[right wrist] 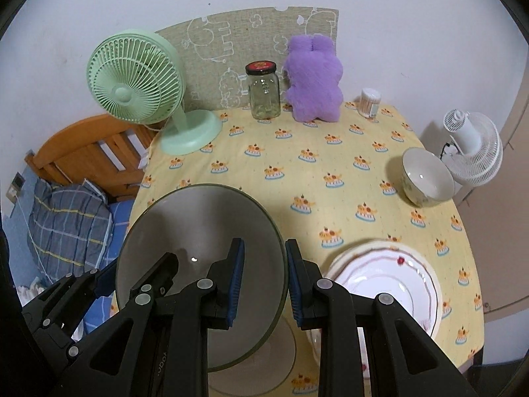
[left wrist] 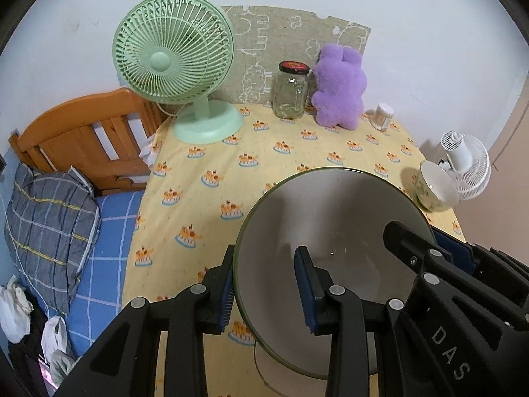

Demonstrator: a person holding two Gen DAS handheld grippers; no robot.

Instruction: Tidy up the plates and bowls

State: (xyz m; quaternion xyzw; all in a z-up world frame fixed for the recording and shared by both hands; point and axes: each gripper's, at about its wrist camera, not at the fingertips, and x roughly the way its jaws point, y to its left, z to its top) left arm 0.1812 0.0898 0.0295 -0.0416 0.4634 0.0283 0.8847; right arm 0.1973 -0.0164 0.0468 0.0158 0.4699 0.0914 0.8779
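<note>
A worktop under a yellow cake-print cloth (right wrist: 297,172) stands beside a bed. Both claws clamp opposite rims of 1 large grey bowl (right wrist: 205,248), left claw (left wrist: 264,294) and right claw (right wrist: 264,284), carried above the cloth, left of the stacked plates (right wrist: 390,284). Keep it level and both grips matched. "DAS" shows on 1 claw; the jar (right wrist: 264,92) lid is unreadable.

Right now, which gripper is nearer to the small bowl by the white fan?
Right. The right gripper clamps the big grey bowl's rim on the side facing the small bowl; the left gripper clamps the opposite rim, farther away.
</note>
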